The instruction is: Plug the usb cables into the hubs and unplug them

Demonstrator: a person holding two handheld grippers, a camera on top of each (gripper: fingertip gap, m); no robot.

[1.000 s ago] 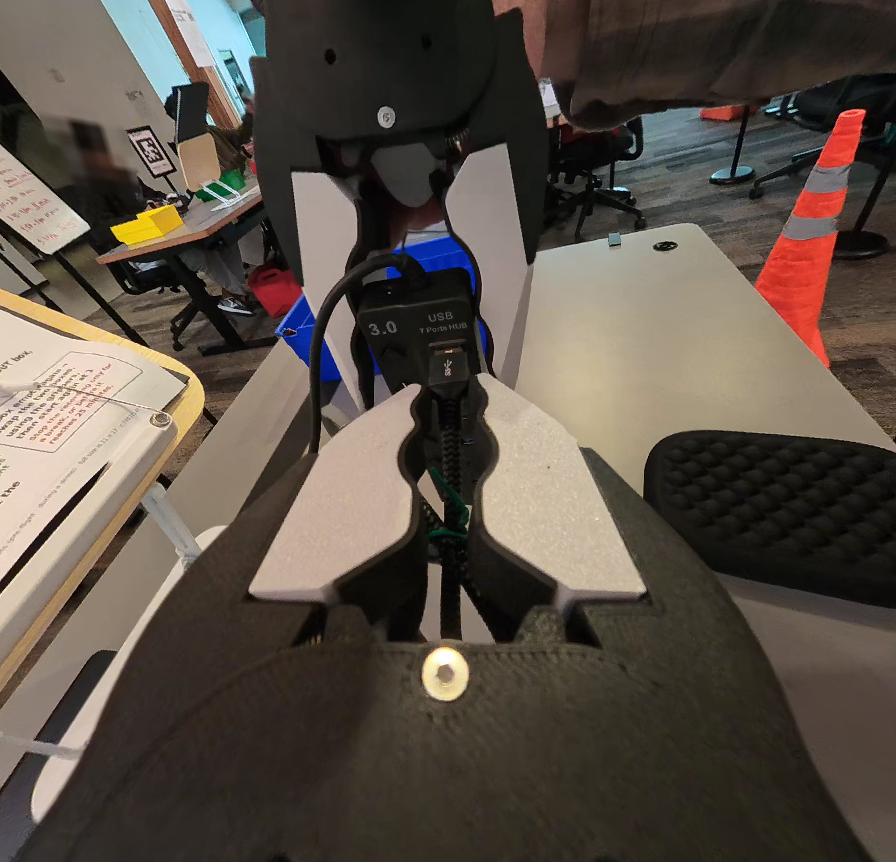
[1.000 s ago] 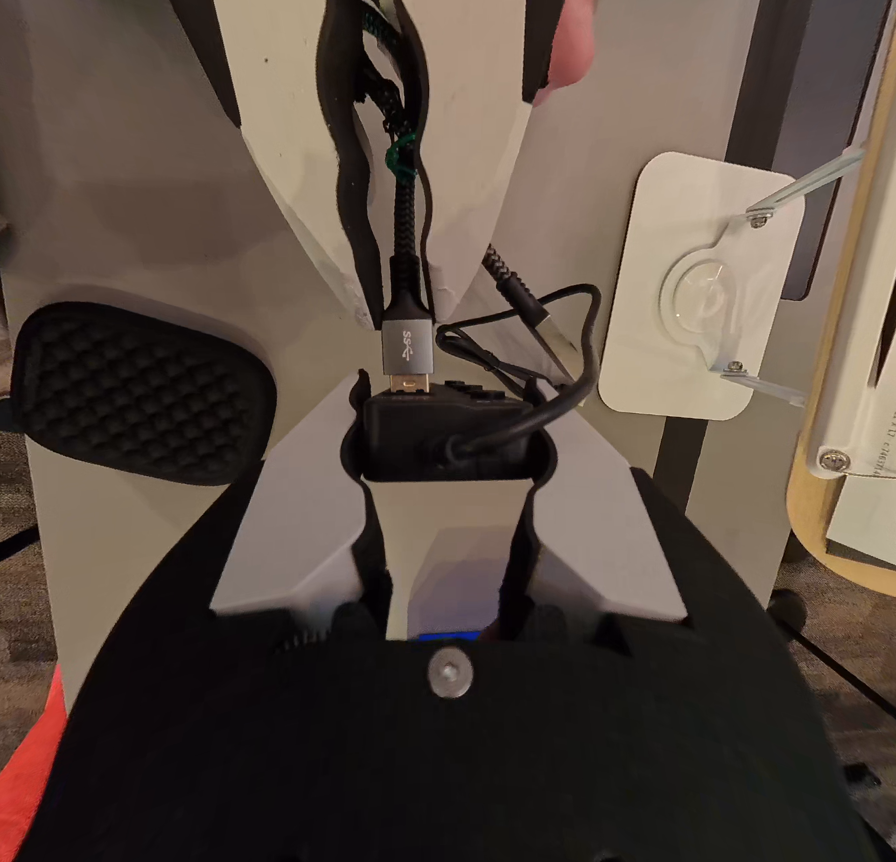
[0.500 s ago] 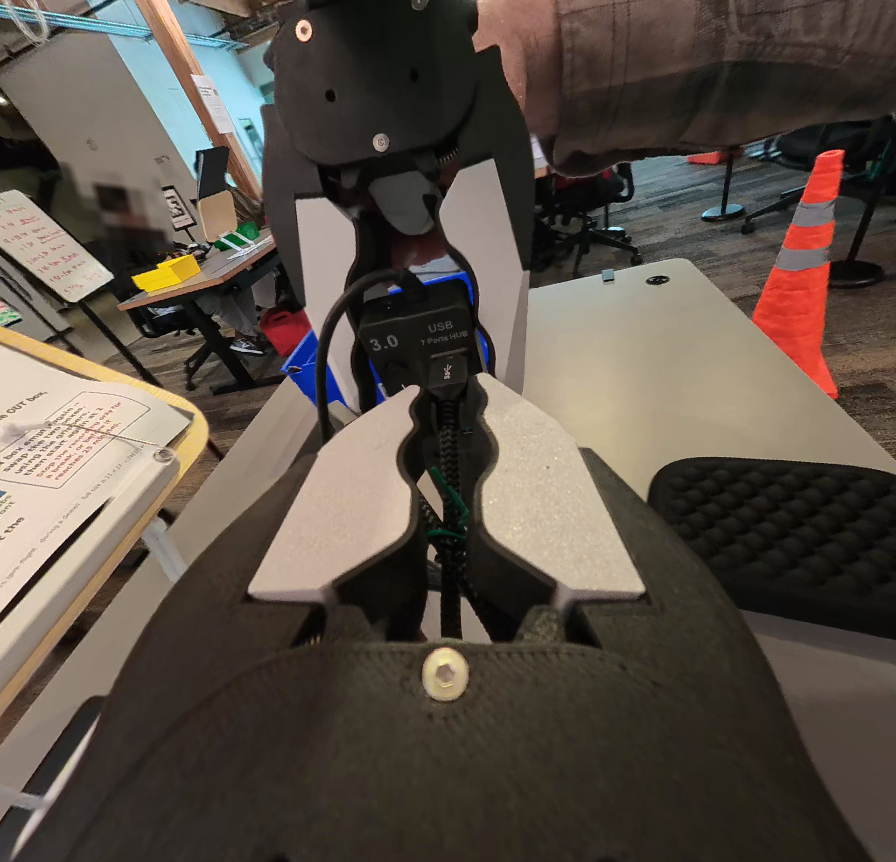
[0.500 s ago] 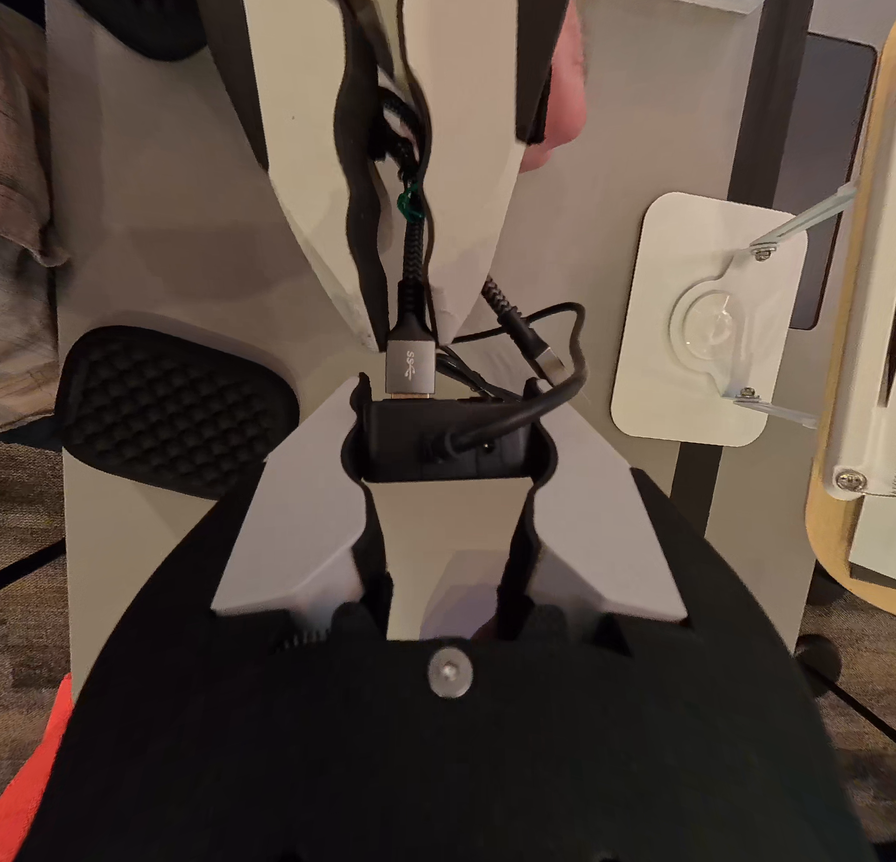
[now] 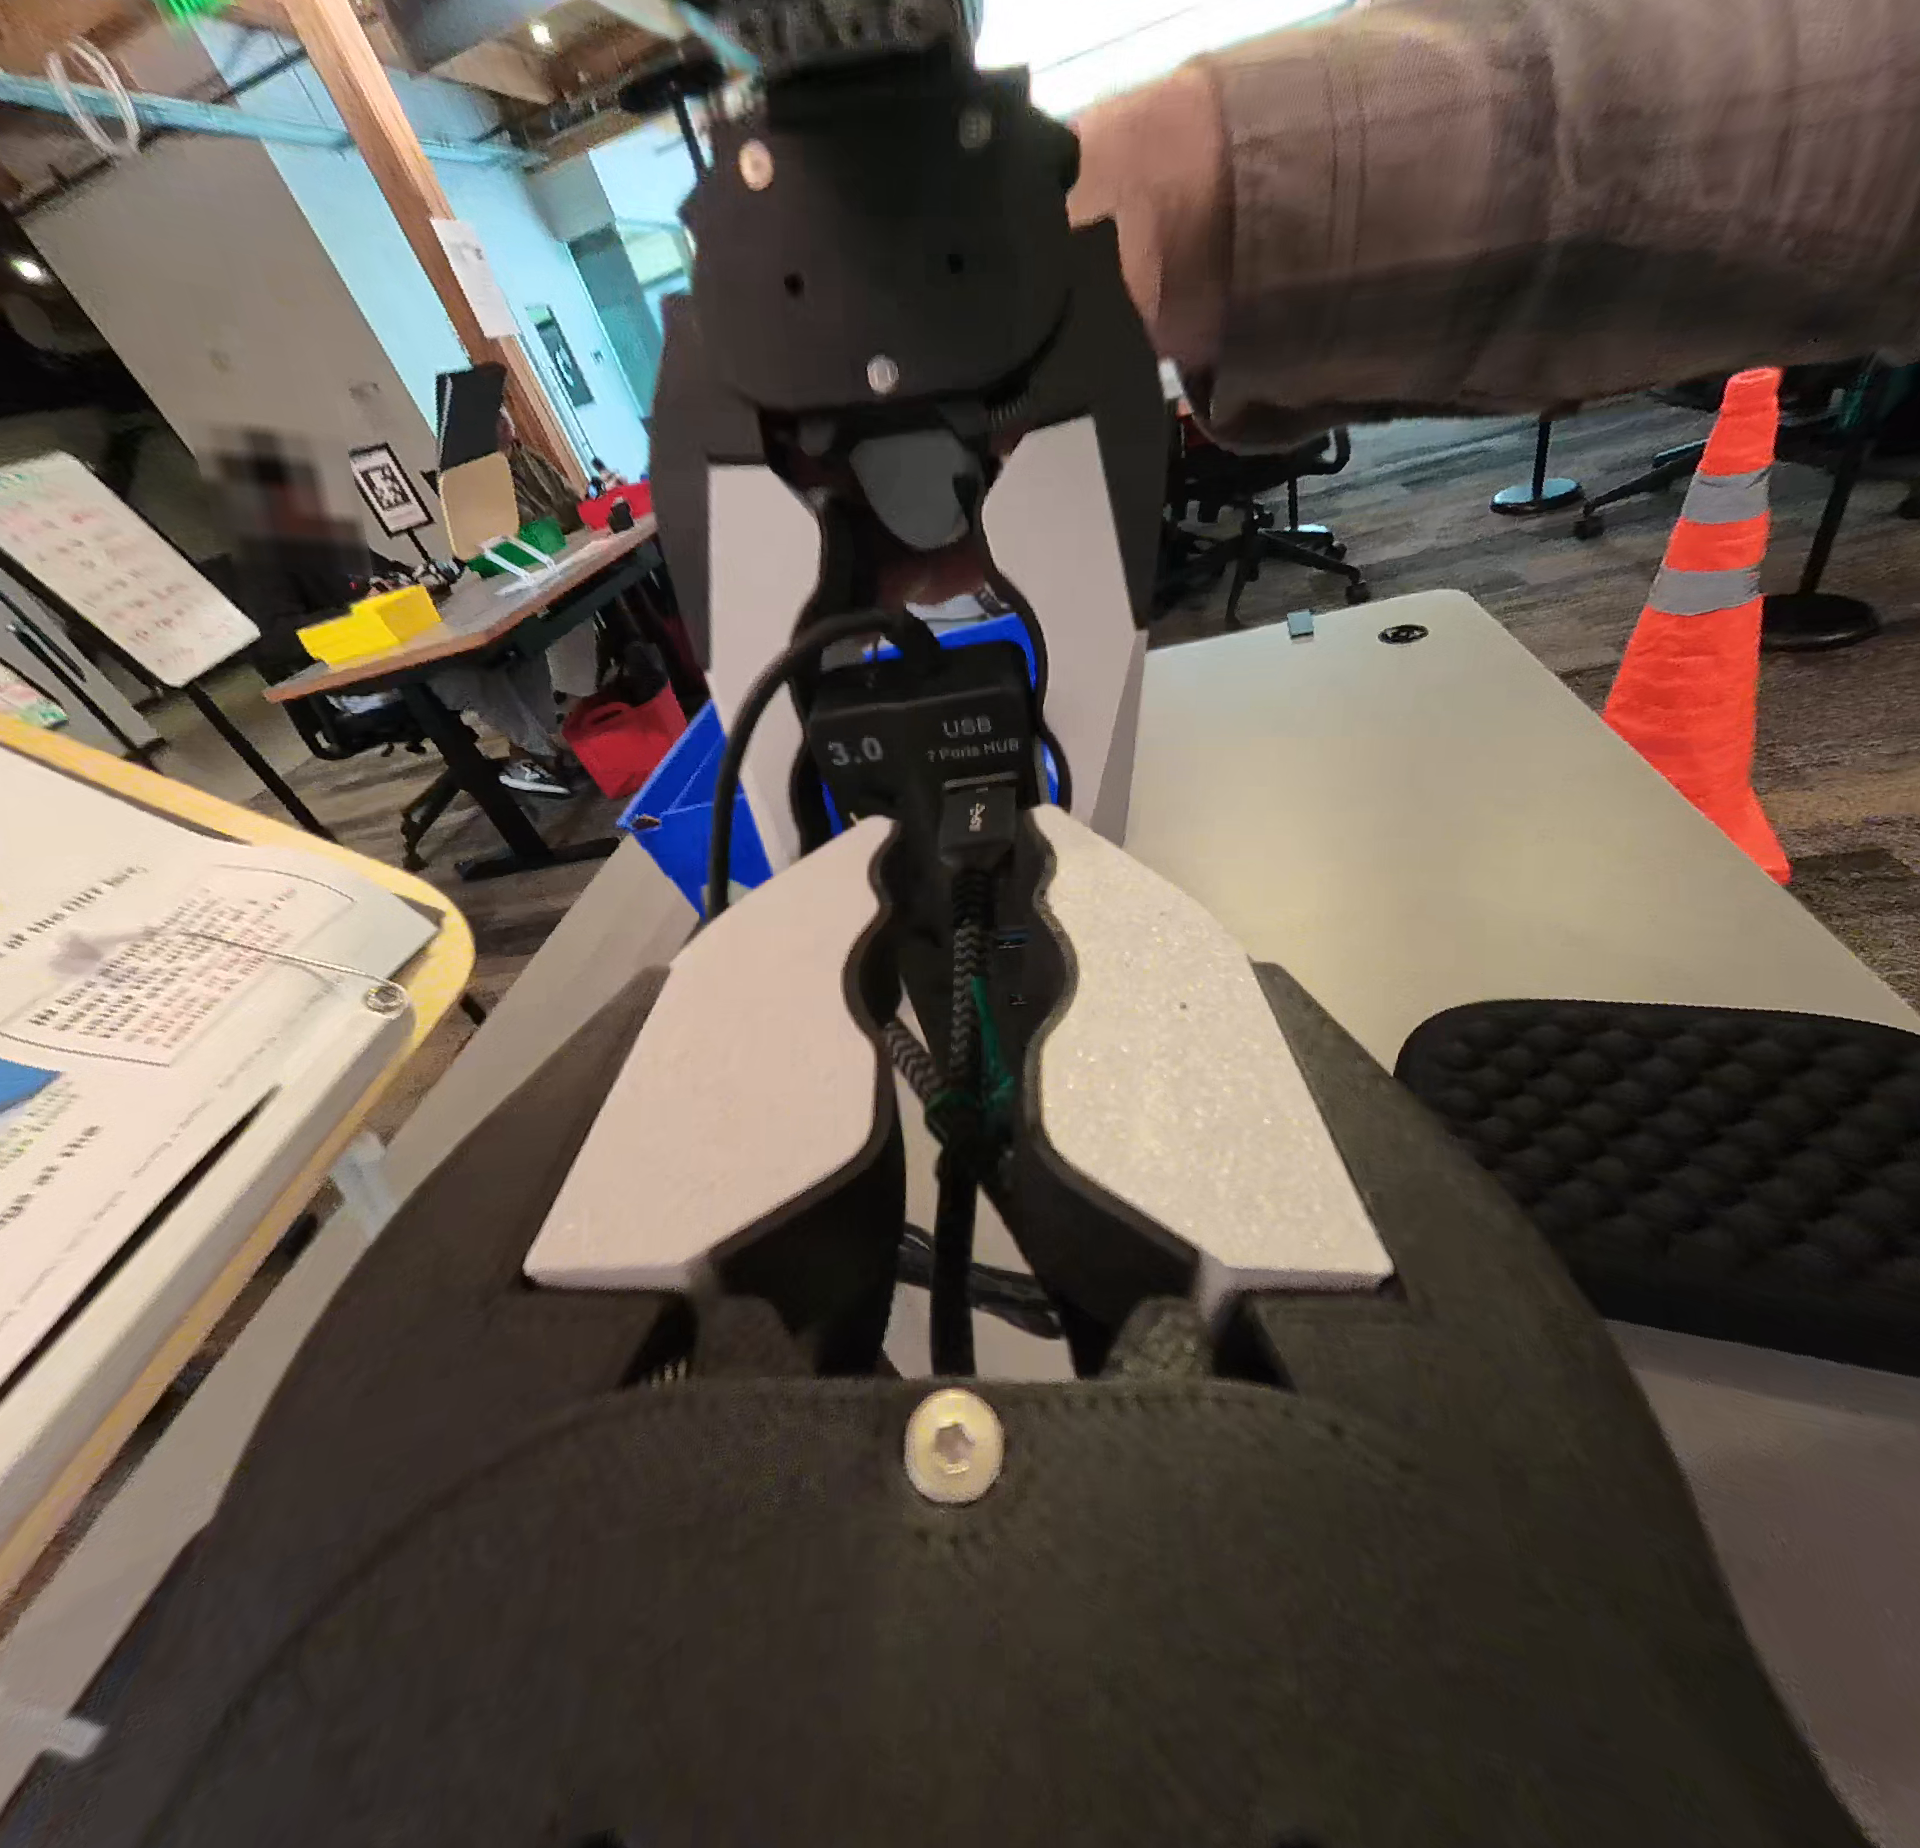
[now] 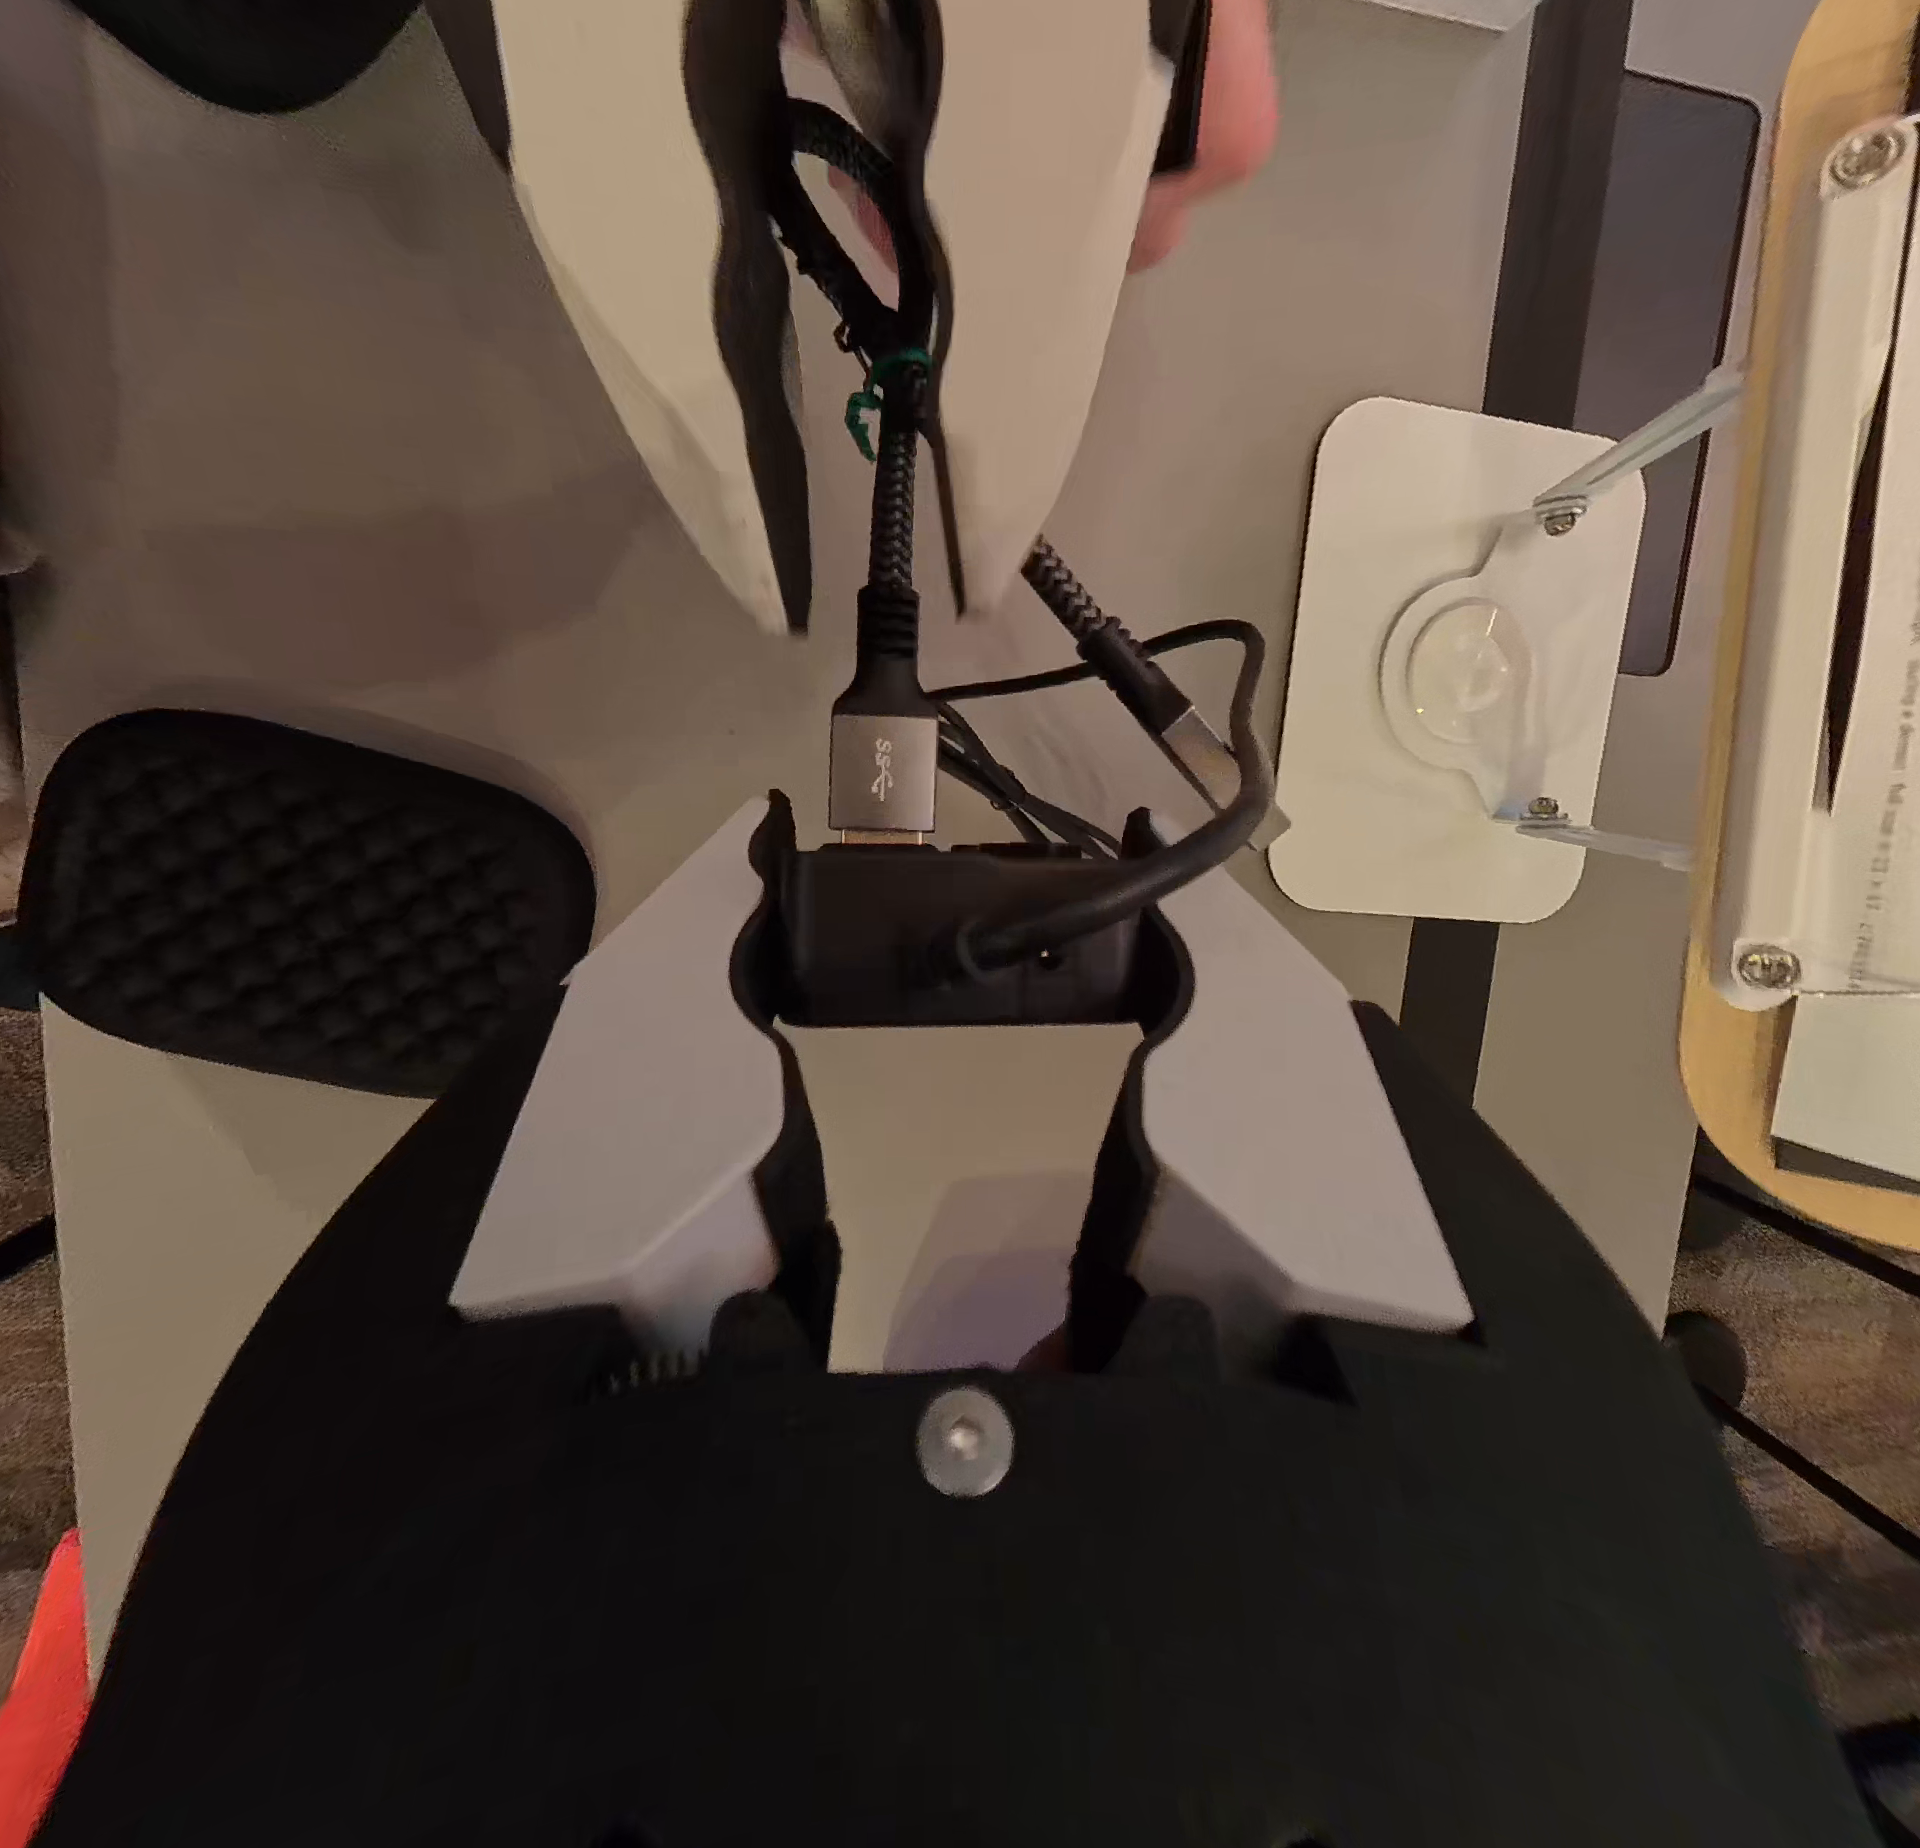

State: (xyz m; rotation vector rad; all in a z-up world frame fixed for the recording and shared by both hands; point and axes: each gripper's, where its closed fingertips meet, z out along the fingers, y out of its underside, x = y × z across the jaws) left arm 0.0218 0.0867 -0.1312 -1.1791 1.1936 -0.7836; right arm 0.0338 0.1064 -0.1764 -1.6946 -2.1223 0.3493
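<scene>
The black hub (image 6: 951,931) was gripped across its width between the fingers of the right gripper (image 6: 961,905) and held in the air above the pale table (image 6: 260,510). The gray plug (image 6: 883,775) of the braided cable (image 6: 894,510) was seated in a port at the hub's left end, only a sliver of metal showing. The left gripper (image 5: 961,925) was set around the braided cable, its fingers parted slightly with the cable running loosely between them, so the cable was no longer pinched. The hub's own thin black cord (image 6: 1174,853) looped to the right, crossing the cable's loose second plug (image 6: 1200,749). A black textured pad (image 6: 301,899) lay on the table to the left, a white stand base (image 6: 1455,676) to the right. An orange cone (image 5: 1704,635) stood beyond the table.
</scene>
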